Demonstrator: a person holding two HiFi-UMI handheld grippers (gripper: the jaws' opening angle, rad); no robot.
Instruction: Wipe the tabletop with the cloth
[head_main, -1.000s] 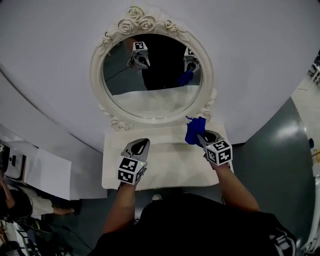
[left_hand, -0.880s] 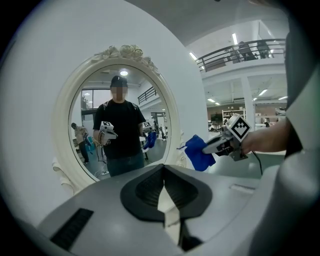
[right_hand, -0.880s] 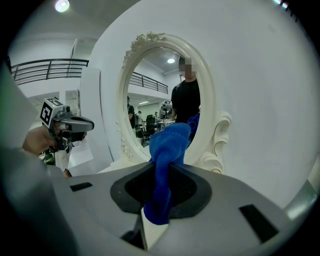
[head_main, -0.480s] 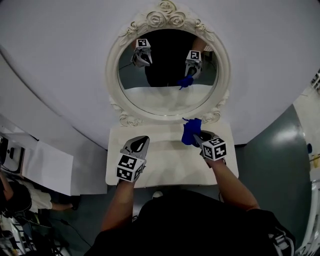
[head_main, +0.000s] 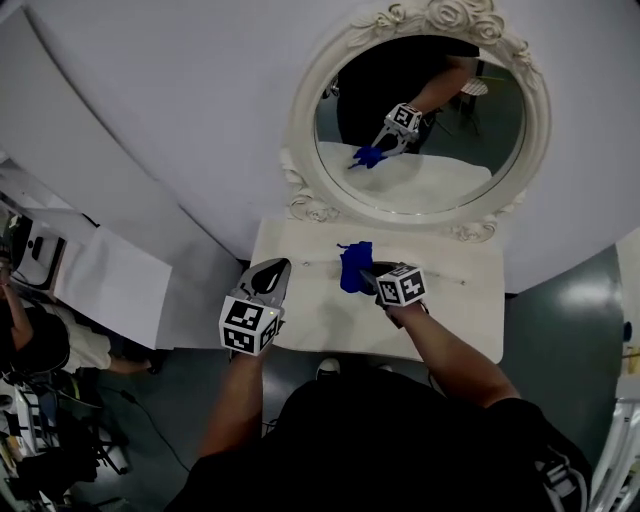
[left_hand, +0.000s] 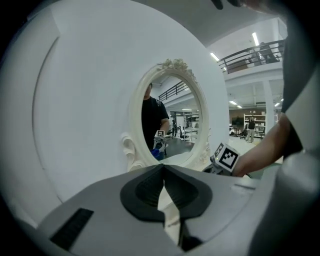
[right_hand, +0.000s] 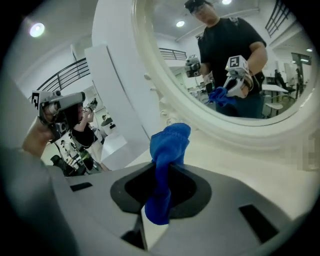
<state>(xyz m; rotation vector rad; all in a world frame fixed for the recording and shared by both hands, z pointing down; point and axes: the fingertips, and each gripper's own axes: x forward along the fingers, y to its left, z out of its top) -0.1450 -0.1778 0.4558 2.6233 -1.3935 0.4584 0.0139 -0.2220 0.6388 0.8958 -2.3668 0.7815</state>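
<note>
The right tongs (head_main: 366, 278) are clamped on the blue cloth (head_main: 352, 266), which bunches up past their tips over the table (head_main: 455, 318), toward its back edge below the oval mirror (head_main: 420, 120); the left tongs (head_main: 271, 274) are closed and empty at the table's left edge.

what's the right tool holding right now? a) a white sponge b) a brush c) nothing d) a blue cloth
d: in the right gripper view the right tool is shut on the blue cloth, which sticks up from between its jaws.
</note>
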